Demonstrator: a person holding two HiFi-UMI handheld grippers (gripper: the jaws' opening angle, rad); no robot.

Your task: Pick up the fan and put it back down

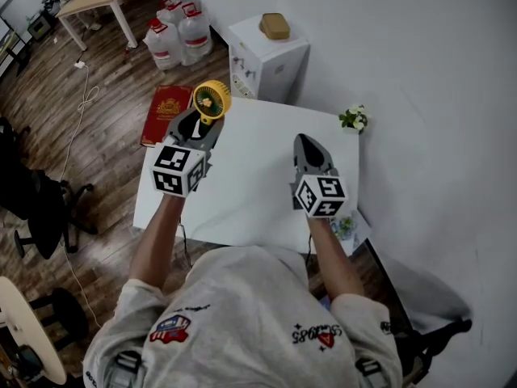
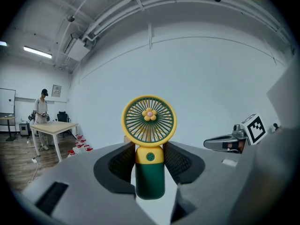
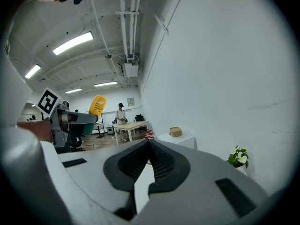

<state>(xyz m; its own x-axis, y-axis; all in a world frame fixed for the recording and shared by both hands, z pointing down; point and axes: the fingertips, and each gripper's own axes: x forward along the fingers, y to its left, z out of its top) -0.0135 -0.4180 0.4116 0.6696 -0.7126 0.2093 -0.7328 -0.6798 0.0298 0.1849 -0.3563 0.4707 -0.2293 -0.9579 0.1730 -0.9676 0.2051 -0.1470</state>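
Observation:
A small hand fan with a yellow round head and a dark green handle is held up above the far left corner of the white table. My left gripper is shut on its green handle; both pads press the handle's sides and the fan head stands upright above them. To the right, my right gripper hovers over the table with its jaws together and nothing between them. The right gripper view shows the fan off to the left.
A small potted plant stands at the table's far right corner. Behind the table is a white cabinet with a tan object on it. Water jugs and a red box sit on the wooden floor at the left.

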